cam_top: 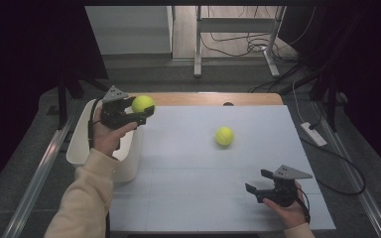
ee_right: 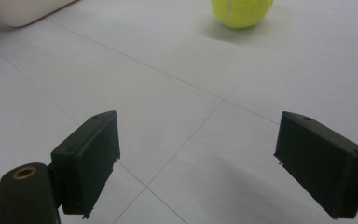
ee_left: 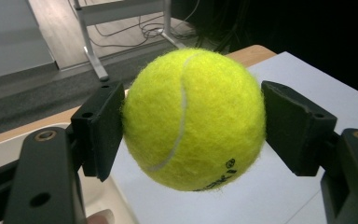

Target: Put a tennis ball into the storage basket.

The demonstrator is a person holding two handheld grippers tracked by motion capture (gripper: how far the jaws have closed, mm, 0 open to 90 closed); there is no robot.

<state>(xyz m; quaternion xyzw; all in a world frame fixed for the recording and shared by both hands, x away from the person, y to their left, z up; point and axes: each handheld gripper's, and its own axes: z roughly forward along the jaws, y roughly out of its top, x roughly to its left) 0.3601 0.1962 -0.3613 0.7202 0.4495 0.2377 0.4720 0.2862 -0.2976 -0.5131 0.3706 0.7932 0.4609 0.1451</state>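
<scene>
Two tongs (cam_top: pixel 140 111) (cam_top: pixel 256 182), two tennis balls (cam_top: pixel 143 103) (cam_top: pixel 224 135), one tub (cam_top: pixel 79 141)

The held tennis ball (ee_left: pixel 193 119) is showing fuzzy yellow felt with a smooth white seam and black print. The left gripper (cam_top: pixel 138 115) is looking like matt black plastic, its fingers (ee_left: pixel 103 126) faintly rough, with brass-coloured insets. The worktop (cam_top: pixel 203 163) is lying smooth, matt white over a wooden edge. The bin (cam_top: pixel 82 131) is looking like smooth cream plastic.
</scene>
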